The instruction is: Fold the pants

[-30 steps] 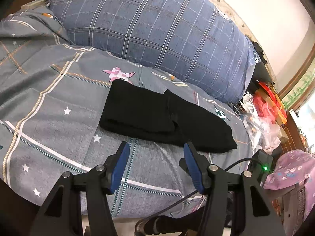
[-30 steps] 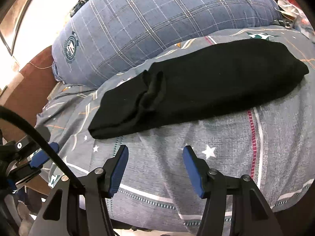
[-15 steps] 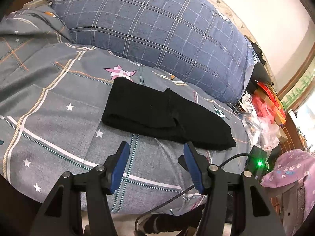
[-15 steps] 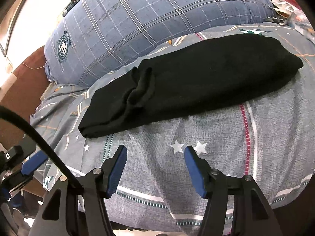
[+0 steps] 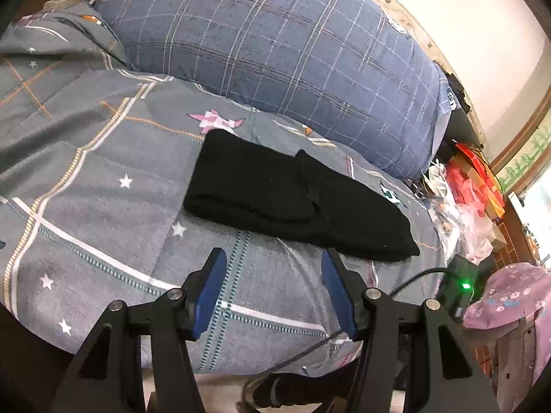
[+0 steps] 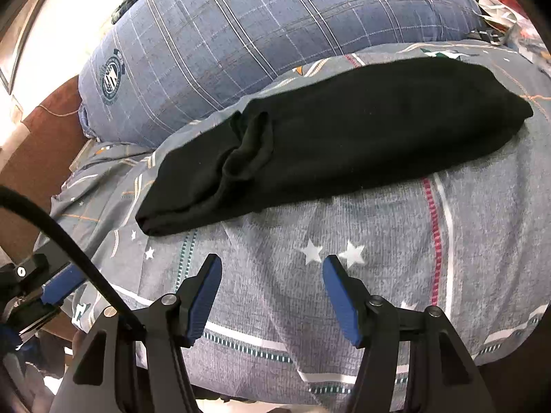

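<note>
The black pants (image 5: 292, 199) lie folded into a long flat bundle on the grey star-patterned bedspread (image 5: 103, 213). In the right wrist view the pants (image 6: 344, 137) stretch across the bed, with a rumpled fold near their left end. My left gripper (image 5: 273, 258) is open and empty, hovering near the bed's front edge, short of the pants. My right gripper (image 6: 272, 265) is open and empty, also back from the pants over the bedspread (image 6: 378, 258). The left gripper's blue pads (image 6: 58, 285) show at the lower left of the right wrist view.
A big blue plaid pillow (image 5: 275, 51) lies behind the pants; it also shows in the right wrist view (image 6: 258, 27). Plastic bags and red packets (image 5: 465, 192) are piled at the bed's right end. A pink flowered fabric (image 5: 509, 292) and a device with a green light (image 5: 465, 285) sit at lower right.
Both grippers have drawn back from the pants toward the bed's front edge. The pants lie still and both grippers stay open.
</note>
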`<action>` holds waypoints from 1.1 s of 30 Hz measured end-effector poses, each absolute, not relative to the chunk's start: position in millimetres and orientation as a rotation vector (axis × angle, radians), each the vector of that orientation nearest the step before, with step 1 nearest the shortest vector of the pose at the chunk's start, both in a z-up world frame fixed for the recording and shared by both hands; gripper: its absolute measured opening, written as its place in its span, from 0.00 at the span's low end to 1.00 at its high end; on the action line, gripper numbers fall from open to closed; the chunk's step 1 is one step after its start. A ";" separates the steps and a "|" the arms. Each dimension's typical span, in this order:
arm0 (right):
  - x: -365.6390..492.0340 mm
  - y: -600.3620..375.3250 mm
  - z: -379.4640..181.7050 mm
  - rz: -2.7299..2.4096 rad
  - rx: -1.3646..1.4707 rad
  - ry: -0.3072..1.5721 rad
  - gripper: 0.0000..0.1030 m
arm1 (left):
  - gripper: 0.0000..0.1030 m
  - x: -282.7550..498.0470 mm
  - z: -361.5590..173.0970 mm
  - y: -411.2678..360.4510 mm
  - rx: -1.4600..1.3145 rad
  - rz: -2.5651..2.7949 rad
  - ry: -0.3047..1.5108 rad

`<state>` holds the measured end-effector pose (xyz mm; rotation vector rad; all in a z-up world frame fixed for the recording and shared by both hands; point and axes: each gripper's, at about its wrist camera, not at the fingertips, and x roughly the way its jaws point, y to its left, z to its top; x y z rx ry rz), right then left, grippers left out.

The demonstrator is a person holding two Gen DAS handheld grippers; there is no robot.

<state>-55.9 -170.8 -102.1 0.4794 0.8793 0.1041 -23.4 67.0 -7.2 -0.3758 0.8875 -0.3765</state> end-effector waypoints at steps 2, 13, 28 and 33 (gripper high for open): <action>-58.1 -181.0 -94.8 0.088 0.481 0.845 0.63 | 0.55 -19.0 -4.5 69.6 -0.370 -0.369 0.879; -89.2 -304.4 -71.2 -0.176 0.554 0.705 0.64 | 0.57 44.6 14.8 18.5 -0.199 -0.487 0.947; -67.7 -405.6 -91.4 -0.173 0.720 0.691 0.65 | 0.59 135.6 -18.2 -281.5 0.274 -0.971 1.156; -51.0 -394.6 -98.6 -0.136 0.697 0.706 0.66 | 0.60 127.2 -51.2 -359.2 0.570 -1.075 1.128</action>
